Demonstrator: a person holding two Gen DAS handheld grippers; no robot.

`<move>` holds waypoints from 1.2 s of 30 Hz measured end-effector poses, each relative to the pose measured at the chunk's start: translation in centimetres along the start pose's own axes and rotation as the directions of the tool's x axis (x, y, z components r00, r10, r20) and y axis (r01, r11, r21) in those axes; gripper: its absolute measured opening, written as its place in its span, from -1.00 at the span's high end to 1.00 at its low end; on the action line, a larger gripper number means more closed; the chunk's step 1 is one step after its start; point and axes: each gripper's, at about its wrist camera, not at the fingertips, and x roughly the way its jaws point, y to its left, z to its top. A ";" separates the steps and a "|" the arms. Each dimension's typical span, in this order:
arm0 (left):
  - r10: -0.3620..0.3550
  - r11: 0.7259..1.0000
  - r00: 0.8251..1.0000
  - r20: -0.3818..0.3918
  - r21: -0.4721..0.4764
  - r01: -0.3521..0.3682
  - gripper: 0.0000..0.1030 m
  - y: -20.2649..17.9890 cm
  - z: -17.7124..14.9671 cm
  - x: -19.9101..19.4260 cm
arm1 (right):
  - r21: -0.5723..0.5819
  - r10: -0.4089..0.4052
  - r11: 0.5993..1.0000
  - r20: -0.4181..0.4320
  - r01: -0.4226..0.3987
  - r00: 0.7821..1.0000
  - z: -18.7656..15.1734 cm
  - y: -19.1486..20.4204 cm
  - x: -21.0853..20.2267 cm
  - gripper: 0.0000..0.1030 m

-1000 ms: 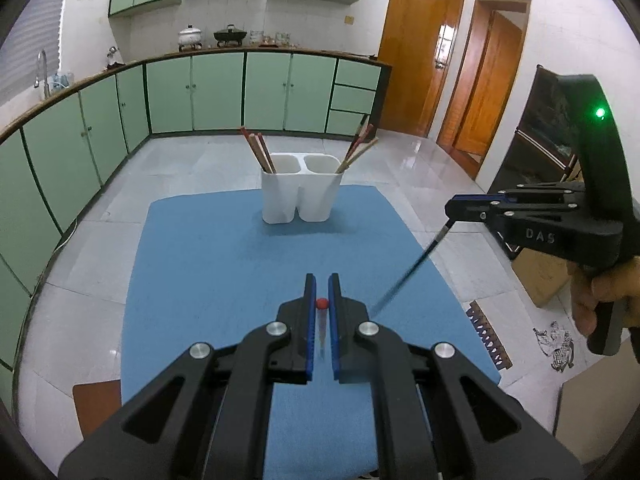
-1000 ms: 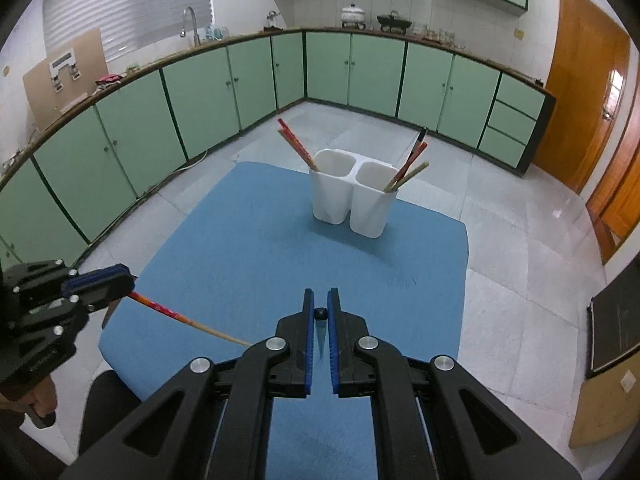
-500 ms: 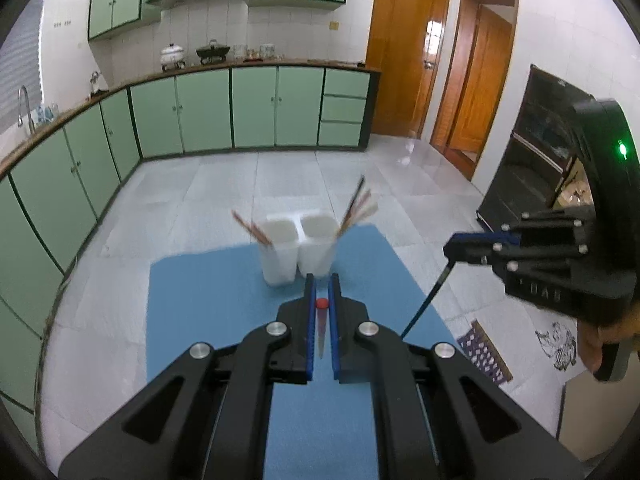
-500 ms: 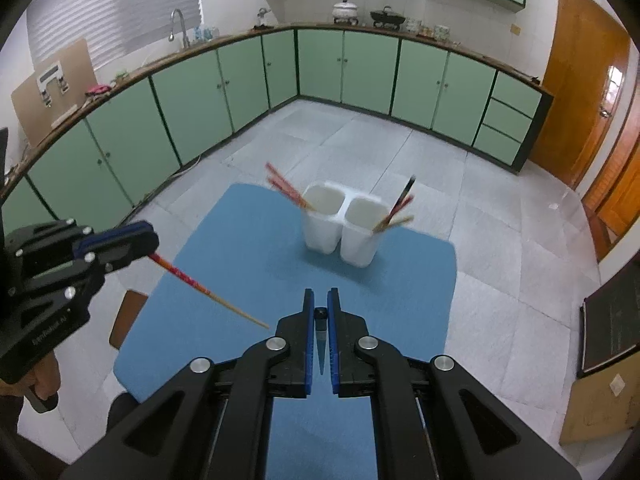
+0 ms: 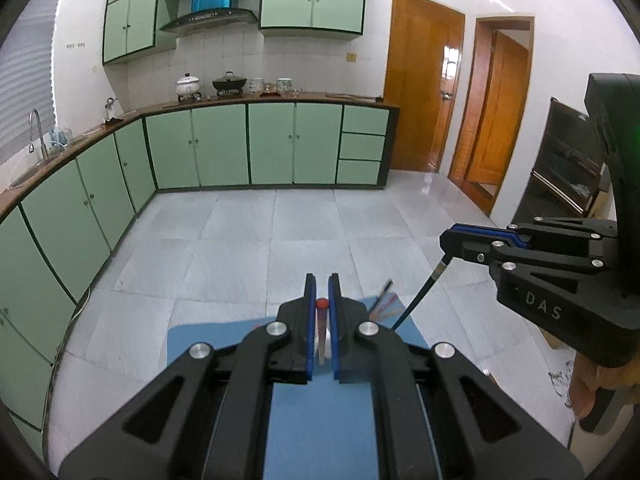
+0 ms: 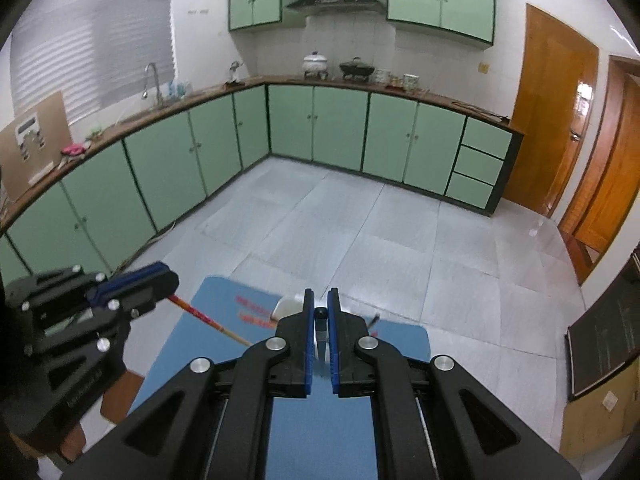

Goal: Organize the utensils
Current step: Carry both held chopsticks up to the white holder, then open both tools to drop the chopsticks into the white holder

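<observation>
Left tongs (image 5: pixel 322 312) clenched on a red chopstick (image 5: pixel 321 330), seen end-on w/ its red tip between the blue pads (image 5: pixel 310 320). Right tongs (image 6: pixel 319 316) clenched on a black chopstick (image 5: pixel 420 296), which hangs down-left twd the far right corner of the blue desk (image 5: pixel 320 420). White holder (image 6: pixel 287 307) mostly hidden behind the tongs near the desk's far edge; sticks in it blurred.

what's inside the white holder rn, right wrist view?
Mostly hidden: the right gripper covers the white two-cup utensil holder. Blurred red chopsticks stick out on its left; the cup interiors aren't visible.
</observation>
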 end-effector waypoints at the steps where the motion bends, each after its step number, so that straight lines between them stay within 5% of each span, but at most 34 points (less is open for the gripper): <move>1: 0.001 1.000 1.000 0.005 -0.005 -0.001 0.90 0.1 0.3 0.3 | 0.009 -0.005 1.000 0.006 0.005 1.000 0.2 -0.2 0.3 0.88; 11: 0.037 0.998 0.999 0.009 -0.047 -0.036 0.90 2.2 0.5 8.1 | 0.093 -0.037 0.995 -0.007 0.038 0.999 0.7 -2.5 8.9 0.88; 24: 0.032 0.996 0.994 -0.106 -0.080 -0.041 0.87 4.8 -2.3 16.9 | 0.149 -0.003 0.989 -0.108 0.020 0.994 -2.5 -5.2 17.1 0.85; 28: 0.059 0.995 0.994 -0.092 -0.071 -0.066 0.23 5.1 -2.7 16.8 | 0.153 -0.031 0.987 -0.083 0.043 0.996 -2.6 -5.7 16.7 0.61; 31: 0.061 0.995 0.995 -0.082 -0.071 -0.067 0.05 5.4 -2.8 15.8 | 0.168 -0.029 0.985 -0.057 0.038 0.998 -2.8 -6.6 15.6 0.55; 36: 0.102 0.993 0.992 -0.072 -0.051 -0.106 -0.34 5.9 -3.7 13.5 | 0.175 -0.079 0.981 -0.005 0.079 0.997 -3.6 -7.9 12.7 0.07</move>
